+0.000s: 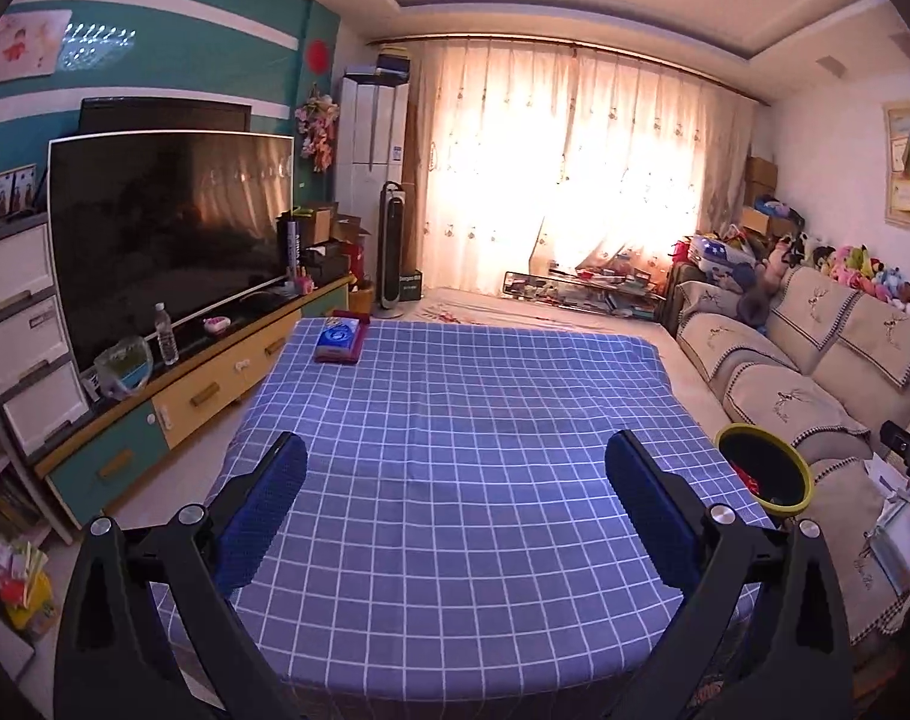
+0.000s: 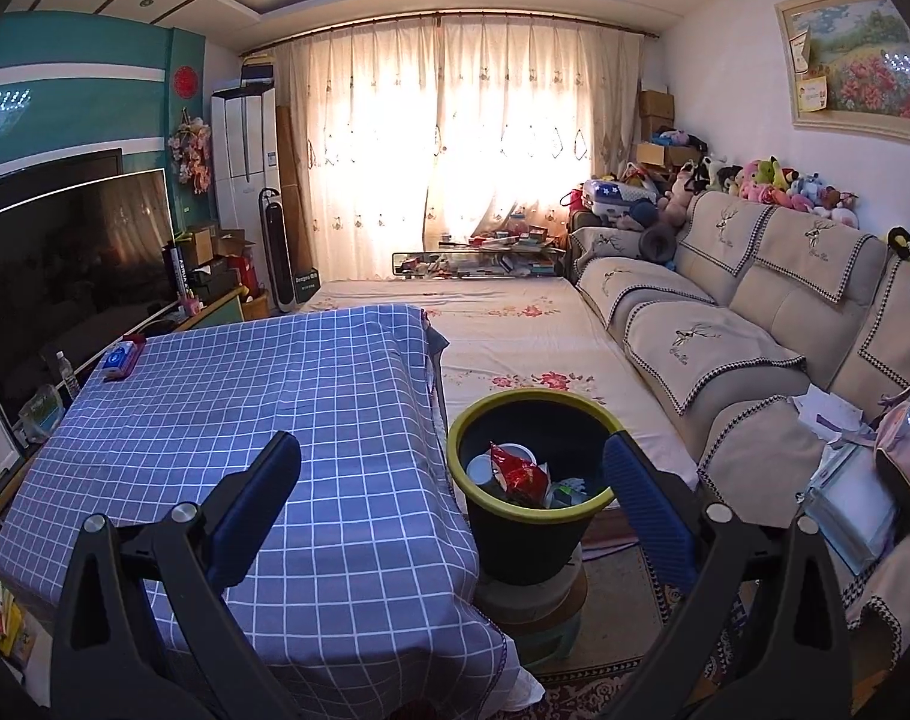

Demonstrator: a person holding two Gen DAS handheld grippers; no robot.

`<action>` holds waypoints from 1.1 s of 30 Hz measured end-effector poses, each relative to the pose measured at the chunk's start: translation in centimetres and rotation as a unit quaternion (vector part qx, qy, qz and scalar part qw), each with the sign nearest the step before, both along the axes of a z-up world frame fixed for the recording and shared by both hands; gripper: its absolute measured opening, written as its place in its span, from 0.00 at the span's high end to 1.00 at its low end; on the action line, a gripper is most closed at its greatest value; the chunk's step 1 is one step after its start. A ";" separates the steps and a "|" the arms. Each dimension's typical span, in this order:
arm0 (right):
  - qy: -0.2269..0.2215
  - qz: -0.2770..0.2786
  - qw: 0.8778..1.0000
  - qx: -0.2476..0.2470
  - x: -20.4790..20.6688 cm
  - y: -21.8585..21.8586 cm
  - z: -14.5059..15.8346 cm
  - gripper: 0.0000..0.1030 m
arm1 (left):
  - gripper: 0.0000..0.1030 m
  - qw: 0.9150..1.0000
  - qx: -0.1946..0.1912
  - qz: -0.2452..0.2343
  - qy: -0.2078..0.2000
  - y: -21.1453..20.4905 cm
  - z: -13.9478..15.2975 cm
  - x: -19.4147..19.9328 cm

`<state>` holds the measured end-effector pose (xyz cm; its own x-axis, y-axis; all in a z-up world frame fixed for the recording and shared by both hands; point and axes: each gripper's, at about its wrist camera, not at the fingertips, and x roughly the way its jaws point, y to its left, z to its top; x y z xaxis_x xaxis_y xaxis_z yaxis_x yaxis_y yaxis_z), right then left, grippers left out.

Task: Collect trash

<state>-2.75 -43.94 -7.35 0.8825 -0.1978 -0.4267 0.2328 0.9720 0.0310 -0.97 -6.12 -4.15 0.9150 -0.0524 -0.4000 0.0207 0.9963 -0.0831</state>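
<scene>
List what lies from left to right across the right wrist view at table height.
Television → water bottle → blue tissue pack → checked tablecloth → trash bin → sofa.

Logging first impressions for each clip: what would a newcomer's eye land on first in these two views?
The blue checked tablecloth fills the middle of both views, bare except for a tissue pack at its far left corner. Beside the table's right edge stands a black bin with a yellow rim, holding a red wrapper and other trash. The left gripper and right gripper are both open and empty.
</scene>
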 end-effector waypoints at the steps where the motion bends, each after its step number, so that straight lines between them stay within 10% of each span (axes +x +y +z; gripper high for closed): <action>1: -0.002 0.001 1.000 0.001 -0.1 0.1 0.0 0.07 | 0.05 1.000 -0.003 0.000 0.002 0.2 0.0 -0.1; 33: -0.009 0.017 1.000 0.017 0.6 0.4 -0.6 0.07 | 0.05 1.000 0.013 -0.002 0.008 -2.0 0.3 1.1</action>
